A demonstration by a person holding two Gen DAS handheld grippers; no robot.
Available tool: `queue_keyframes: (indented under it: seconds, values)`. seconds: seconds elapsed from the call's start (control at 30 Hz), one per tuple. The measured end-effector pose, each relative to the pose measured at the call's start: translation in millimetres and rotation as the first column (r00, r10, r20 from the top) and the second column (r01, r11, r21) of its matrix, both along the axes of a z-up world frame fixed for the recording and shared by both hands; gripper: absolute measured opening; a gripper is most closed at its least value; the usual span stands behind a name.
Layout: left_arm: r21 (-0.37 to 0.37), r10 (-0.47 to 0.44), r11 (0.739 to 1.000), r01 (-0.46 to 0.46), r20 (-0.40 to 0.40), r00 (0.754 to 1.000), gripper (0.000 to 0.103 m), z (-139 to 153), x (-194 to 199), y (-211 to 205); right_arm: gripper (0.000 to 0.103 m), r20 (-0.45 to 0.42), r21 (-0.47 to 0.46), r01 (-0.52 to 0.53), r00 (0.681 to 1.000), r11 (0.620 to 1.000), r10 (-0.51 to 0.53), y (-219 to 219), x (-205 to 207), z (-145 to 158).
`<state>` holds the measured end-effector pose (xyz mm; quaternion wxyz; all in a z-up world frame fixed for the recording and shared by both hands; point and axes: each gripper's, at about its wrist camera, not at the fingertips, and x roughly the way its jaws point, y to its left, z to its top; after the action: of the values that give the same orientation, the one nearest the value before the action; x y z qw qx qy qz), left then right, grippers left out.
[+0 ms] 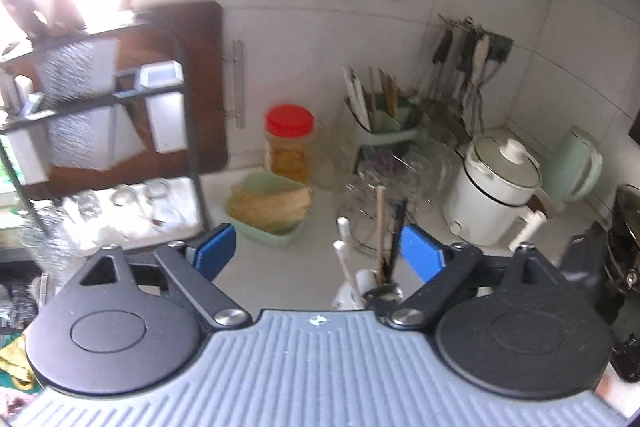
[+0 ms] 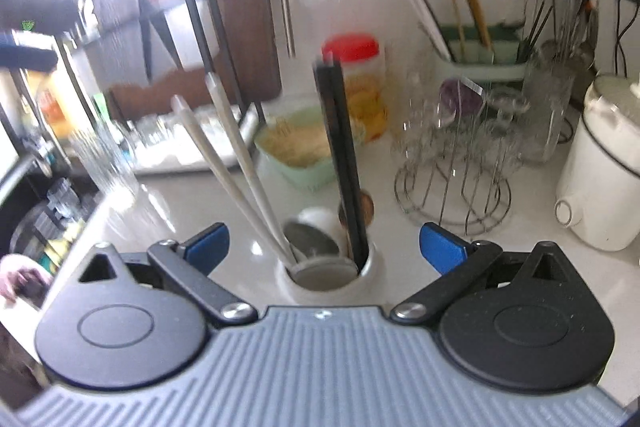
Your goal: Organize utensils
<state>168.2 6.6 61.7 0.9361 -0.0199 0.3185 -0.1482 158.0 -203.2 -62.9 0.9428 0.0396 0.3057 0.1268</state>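
Both the left tongs (image 1: pixel 316 247) and right tongs (image 2: pixel 324 247) gape wide and grip nothing, above the white utensil cup (image 2: pixel 332 283) holding black chopsticks (image 2: pixel 340 155) and white chopsticks (image 2: pixel 228 163), mid-worktop (image 2: pixel 540 267).

Left gripper (image 1: pixel 316 247) hangs w/ jaws wide apart, nothing between its blue pads. Just below stands white holder (image 1: pixel 352 293) w/ chopsticks (image 1: pixel 380 227) upright, on counter (image 1: pixel 316 219).
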Motion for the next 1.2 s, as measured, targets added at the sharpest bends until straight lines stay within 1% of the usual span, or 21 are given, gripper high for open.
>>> queue_keyframes:
  seconds: [0.1, 0.2, 0.3, 0.47, 0.63, 0.77, 0.9, 1.07, 1.2]
  values:
    - [0.005, 0.074, 0.997, -0.074, 0.027, 0.997, 0.098, 10.5, -18.4, 5.6, 0.103, 0.065, 0.005, 0.007, 0.998, 1.0, -0.008, -7.9, -14.7, 26.6]
    - [0.005, 0.156, 0.988, -0.156, 0.031, 0.987, 0.1, 16.5, -36.5, 6.1, 0.103, 0.118, 0.006, 0.017, 0.993, 1.0, -0.017, -18.2, -29.7, 48.5]
    - [-0.021, 0.203, 0.979, -0.203, 0.02, 0.979, 0.1, 16.7, -57.2, 0.8, 0.103, 0.143, 0.018, 0.012, 0.99, 1.0, -0.014, -34.3, -46.2, 64.0]
    - [-0.012, 0.26, 0.966, -0.259, 0.025, 0.965, 0.1, 8.7, -99.4, -23.0, 0.103, 0.165, 0.021, -0.02, 0.986, 1.0, 0.017, -57.9, -79.9, 78.8]
    - [-0.027, 0.302, 0.953, -0.303, -0.011, 0.953, 0.1, -5.7, -133.2, -46.3, 0.103, 0.162, 0.02, -0.059, 0.985, 0.998, 0.055, -77.9, -110.3, 83.4]
    - [0.004, 0.321, 0.947, -0.321, -0.015, 0.947, 0.1, -15.9, -161.9, -61.4, 0.103, 0.156, 0.038, -0.071, 0.986, 0.997, 0.064, -90.6, -130.8, 79.4]
    - [0.004, 0.341, 0.94, -0.341, -0.012, 0.94, 0.1, -22.6, -185.9, -68.1, 0.103, 0.16, 0.054, -0.085, 0.984, 0.995, 0.075, -94.6, -148.4, 73.7]
    - [0.0, 0.365, 0.931, -0.365, -0.015, 0.931, 0.1, -29.6, -205.8, -70.2, 0.103, 0.15, 0.07, -0.085, 0.986, 0.994, 0.074, -98.6, -164.8, 66.1]
    - [0.012, 0.377, 0.926, -0.377, -0.025, 0.926, 0.1, -35.2, -216.5, -74.0, 0.103, 0.139, 0.068, -0.087, 0.987, 0.994, 0.077, -100.7, -172.7, 60.8]
